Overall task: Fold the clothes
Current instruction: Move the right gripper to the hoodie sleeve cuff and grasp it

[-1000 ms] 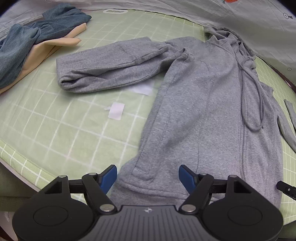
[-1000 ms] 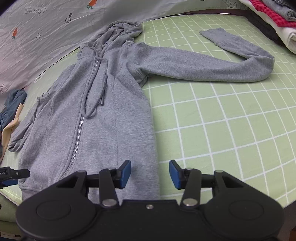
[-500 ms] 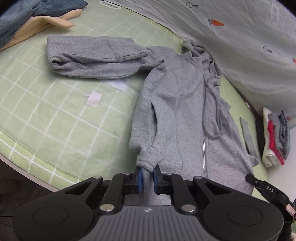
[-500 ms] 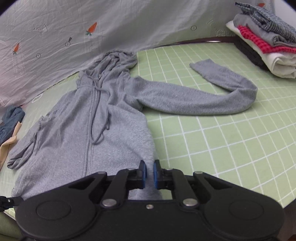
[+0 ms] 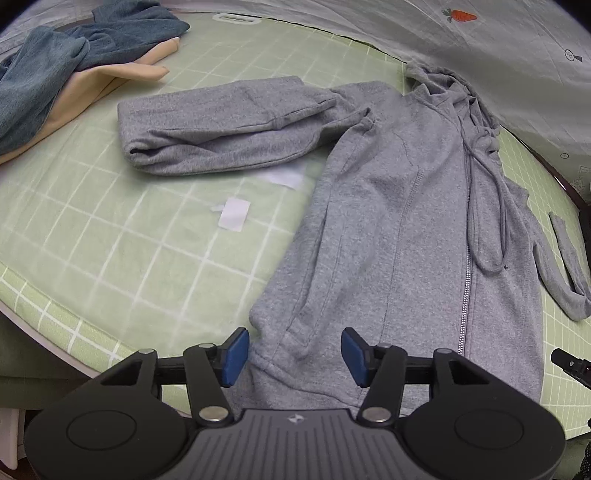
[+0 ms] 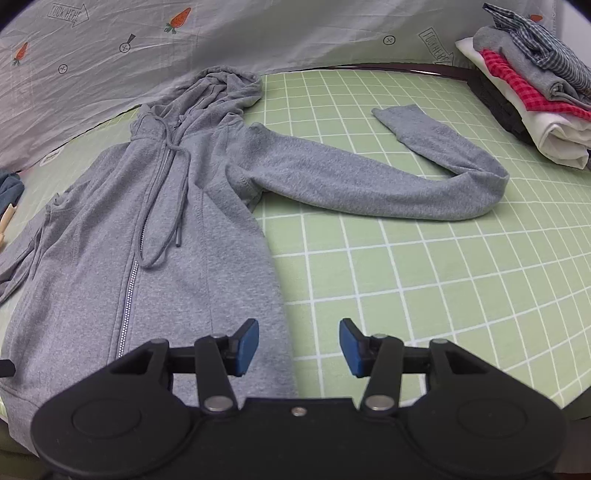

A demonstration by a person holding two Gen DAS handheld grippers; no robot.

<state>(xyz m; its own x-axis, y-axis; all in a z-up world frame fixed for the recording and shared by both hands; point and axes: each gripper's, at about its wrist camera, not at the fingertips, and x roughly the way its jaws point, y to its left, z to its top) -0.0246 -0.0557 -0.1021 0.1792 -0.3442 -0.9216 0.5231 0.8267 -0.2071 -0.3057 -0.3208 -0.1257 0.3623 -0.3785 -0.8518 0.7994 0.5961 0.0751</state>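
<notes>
Fingers point(image 5: 236, 350) of both grippers opening, empty, over zipped grey hoodie point(image 6: 177, 266) lying flat.

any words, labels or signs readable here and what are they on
"COOK HERE" inside an arrow, top left of the printed sheet behind the hoodie.
"COOK HERE" again, tilted, on the same sheet near the folded clothes stack.
Small logo on the left gripper body: too small to read.
White labels on the mat: blank.

Home laundry spot, checked table cover point(image 6: 424, 266), folded clothes pile point(image 6: 535, 99)
</notes>
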